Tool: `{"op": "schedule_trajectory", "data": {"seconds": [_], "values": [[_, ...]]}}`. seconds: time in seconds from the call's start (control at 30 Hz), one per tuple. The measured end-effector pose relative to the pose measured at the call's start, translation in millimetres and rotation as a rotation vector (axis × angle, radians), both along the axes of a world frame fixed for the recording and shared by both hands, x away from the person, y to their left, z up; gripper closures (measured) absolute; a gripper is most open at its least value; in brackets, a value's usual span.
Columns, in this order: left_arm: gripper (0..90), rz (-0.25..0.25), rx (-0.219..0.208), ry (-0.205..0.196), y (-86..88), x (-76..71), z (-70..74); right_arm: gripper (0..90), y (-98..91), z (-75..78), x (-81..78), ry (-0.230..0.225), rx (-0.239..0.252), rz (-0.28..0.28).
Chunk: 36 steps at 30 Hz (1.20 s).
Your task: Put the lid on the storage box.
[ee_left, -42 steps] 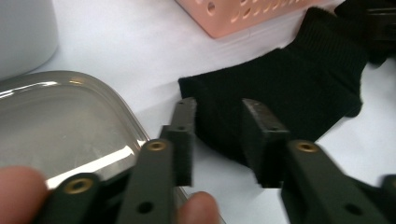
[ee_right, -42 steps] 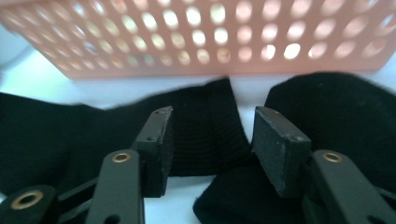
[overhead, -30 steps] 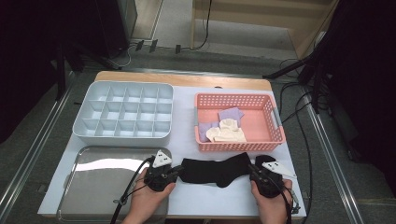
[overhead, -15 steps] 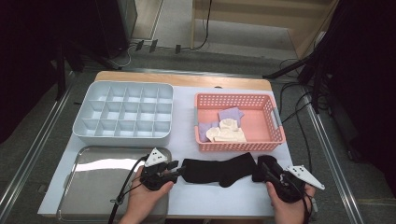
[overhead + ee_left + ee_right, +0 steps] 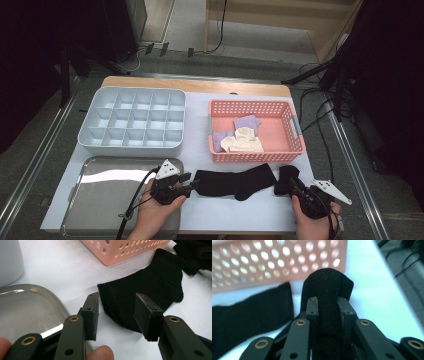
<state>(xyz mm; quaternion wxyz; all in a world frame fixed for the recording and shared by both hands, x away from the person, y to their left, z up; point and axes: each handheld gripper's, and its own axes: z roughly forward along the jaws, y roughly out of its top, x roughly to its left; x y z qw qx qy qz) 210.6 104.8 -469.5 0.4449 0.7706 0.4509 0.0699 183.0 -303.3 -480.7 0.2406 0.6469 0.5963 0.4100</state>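
A flat black sock (image 5: pixel 235 181) lies across the front of the white table. Its near end (image 5: pixel 120 300) reaches between the pads of my left gripper (image 5: pixel 117 315), but they do not press on it. The left gripper (image 5: pixel 192 186) is open, its jaws having just been opening. A second black sock (image 5: pixel 286 177) is bunched up to the right of the flat one. My right gripper (image 5: pixel 291 186) is shut on this bunched sock (image 5: pixel 327 287), its jaws having just been closing, and the fabric bulges up between the pads (image 5: pixel 312 308).
A pink perforated basket (image 5: pixel 255 103) behind the socks holds cream (image 5: pixel 243 143) and lilac (image 5: pixel 246 122) cloth pieces. A white compartment tray (image 5: pixel 131 120) stands at the back left. A metal tray (image 5: pixel 105 195) lies at the front left, by my left hand.
My right gripper has moved right, opened and closed again, now holding a bunched black sock apart from the flat one. My left gripper has opened off the flat sock's end without moving.
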Motion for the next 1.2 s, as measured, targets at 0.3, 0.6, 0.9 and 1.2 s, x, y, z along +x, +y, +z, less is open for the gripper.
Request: {"op": "schedule_trajectory", "data": {"seconds": [0.3,0.6,0.9,1.2], "values": [[61.9,0.002,0.005,0.000,-1.7,0.1,-1.7,74.4,29.9,28.8,-14.9,-0.128,0.025,0.102],[63.1,0.003,0.009,-0.002,-2.0,-0.2,-1.7,73.7,88.9,15.7,-15.5,-0.086,0.018,0.286],[60.3,-0.007,-0.004,-0.008,-2.9,-1.8,-0.5,62.4,116.6,10.4,-19.4,-0.071,0.030,0.399],[59.9,-0.005,-0.020,-0.027,-1.3,-3.6,3.0,54.5,146.3,19.3,-33.2,-0.121,0.064,0.515]]}}
